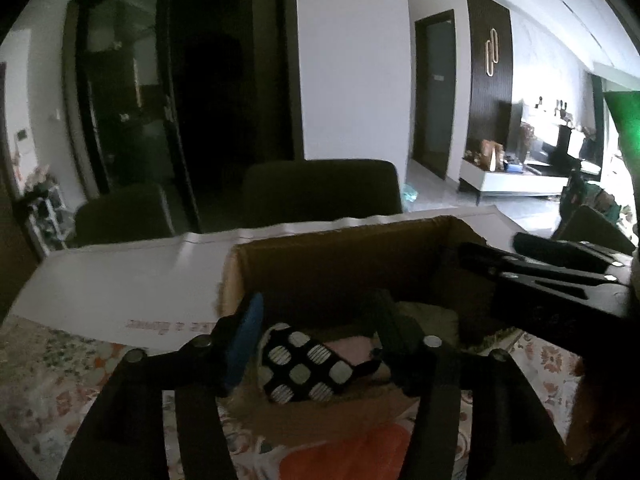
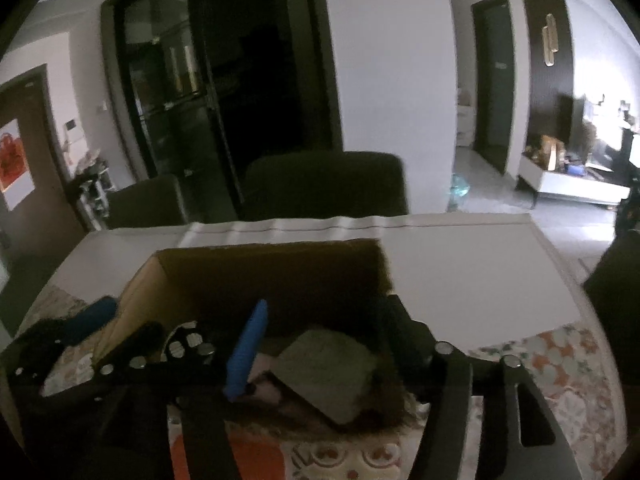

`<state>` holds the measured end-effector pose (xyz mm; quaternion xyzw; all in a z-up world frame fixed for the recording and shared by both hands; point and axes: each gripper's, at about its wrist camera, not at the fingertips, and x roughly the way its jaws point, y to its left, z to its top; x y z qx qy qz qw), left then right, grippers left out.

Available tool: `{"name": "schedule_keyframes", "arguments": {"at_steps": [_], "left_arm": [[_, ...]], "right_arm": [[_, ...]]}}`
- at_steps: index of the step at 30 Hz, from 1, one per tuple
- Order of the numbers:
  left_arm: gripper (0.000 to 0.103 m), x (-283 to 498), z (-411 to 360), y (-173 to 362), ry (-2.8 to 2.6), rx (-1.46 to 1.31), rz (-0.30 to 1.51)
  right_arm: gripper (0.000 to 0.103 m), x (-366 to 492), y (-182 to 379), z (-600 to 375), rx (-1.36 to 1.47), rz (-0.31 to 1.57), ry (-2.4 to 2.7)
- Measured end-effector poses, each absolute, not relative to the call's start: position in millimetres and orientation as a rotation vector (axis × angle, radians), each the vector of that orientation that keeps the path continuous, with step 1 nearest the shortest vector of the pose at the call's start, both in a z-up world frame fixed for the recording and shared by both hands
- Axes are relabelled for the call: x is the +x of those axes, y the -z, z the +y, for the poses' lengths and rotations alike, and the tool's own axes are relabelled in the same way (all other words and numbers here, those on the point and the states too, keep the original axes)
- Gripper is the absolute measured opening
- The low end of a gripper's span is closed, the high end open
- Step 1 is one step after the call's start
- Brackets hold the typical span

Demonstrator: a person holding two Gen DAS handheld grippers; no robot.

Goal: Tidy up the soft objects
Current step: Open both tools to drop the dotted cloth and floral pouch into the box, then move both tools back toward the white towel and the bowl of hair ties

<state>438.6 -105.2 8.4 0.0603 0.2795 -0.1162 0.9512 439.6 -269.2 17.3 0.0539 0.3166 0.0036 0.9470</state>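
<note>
A black sock with white striped dots [image 1: 308, 364] is lying inside the open brown cardboard box [image 1: 332, 256], toward the box's near-left corner, resting partly on a pale pink soft item [image 1: 352, 350]. A folded grey-green cloth [image 2: 328, 372] is sitting beside them, toward the near-right part of the box interior. The box is standing on the table, partly over a large white sheet [image 2: 460, 272] that is covering the far half of the tabletop; the floral-patterned tablecloth [image 2: 560, 364] is showing along the near edge. An orange fabric piece [image 1: 360, 452] is lying on the tablecloth just in front of the box's near wall.

The left gripper [image 1: 316, 328] is hovering over the near edge of the box with its jaws spread apart, the spotted sock showing between them; whether the fingers are touching the sock cannot be determined. The right gripper [image 2: 324, 328] is positioned above the box with its jaws likewise spread wide and nothing clamped between them.

Two dark chair backs [image 1: 320, 192] are standing behind the far edge of the table.
</note>
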Motion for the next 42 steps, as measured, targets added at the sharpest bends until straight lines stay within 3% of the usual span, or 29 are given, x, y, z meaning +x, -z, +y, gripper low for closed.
{"name": "schedule_keyframes", "arguments": {"at_steps": [9,12,42], "left_arm": [[0.072,392,-97,-26,0.208,0.148,0.529],[0.073,379,-95,-28,0.211,0.142,0.531],[0.078,230,-61,41,0.092,0.100,0.667]], "right_arm": [[0.070,397,-35,-263,0.059,0.639,0.034],[0.079,382,-37,-264,0.072,0.645,0.033],[0.079,237,12,-250,0.062,0.672,0.087]]}}
